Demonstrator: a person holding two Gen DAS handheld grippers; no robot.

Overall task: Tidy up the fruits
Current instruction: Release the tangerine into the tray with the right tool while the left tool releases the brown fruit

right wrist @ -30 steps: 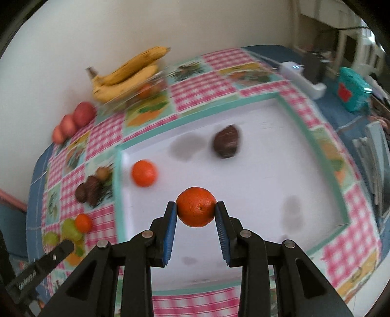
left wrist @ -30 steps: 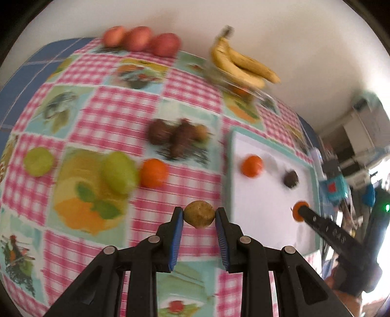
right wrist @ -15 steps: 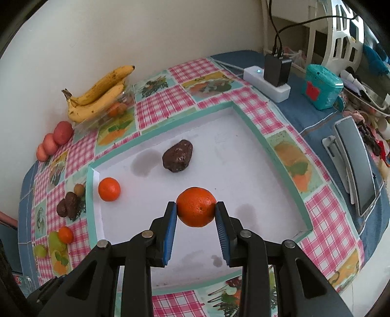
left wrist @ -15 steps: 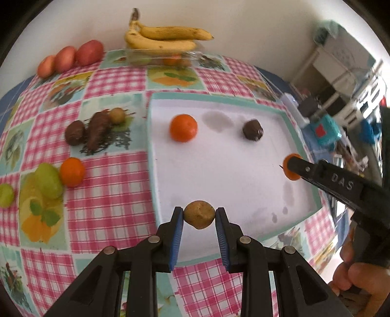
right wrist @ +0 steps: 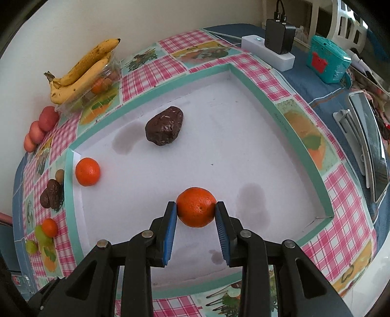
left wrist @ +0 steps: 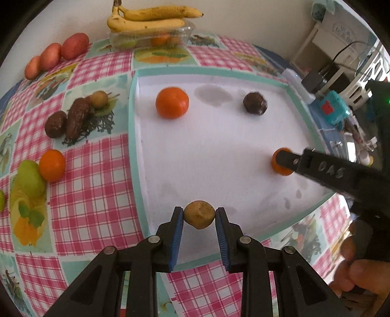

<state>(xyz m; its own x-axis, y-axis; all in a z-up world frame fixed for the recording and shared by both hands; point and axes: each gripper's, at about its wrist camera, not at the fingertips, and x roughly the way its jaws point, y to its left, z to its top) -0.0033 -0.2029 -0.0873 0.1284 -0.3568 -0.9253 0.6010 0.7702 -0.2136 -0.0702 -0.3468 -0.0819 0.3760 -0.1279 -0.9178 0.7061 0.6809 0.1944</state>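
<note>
My left gripper (left wrist: 199, 218) is shut on a small brown fruit (left wrist: 199, 214), held over the near edge of the white tray (left wrist: 219, 185). My right gripper (right wrist: 196, 208) is shut on an orange (right wrist: 196, 206) above the tray's near middle (right wrist: 243, 146); it also shows in the left wrist view (left wrist: 281, 162). In the tray lie another orange (left wrist: 172, 102) (right wrist: 87, 171) and a dark brown wrinkled fruit (left wrist: 255, 103) (right wrist: 164, 128).
Left of the tray on the checked cloth lie dark fruits (left wrist: 67, 119), a small brown fruit (left wrist: 98, 98), an orange (left wrist: 52, 165) and green fruits (left wrist: 30, 179). Bananas (left wrist: 148, 18) on a clear box and red fruits (left wrist: 58, 54) are by the wall. A power strip (right wrist: 268, 54) and teal box (right wrist: 326, 61) are right.
Both grippers moved in over the tray while holding their fruits. The left gripper swung right from the cloth to the tray's near edge. The right gripper came lower toward the tray.
</note>
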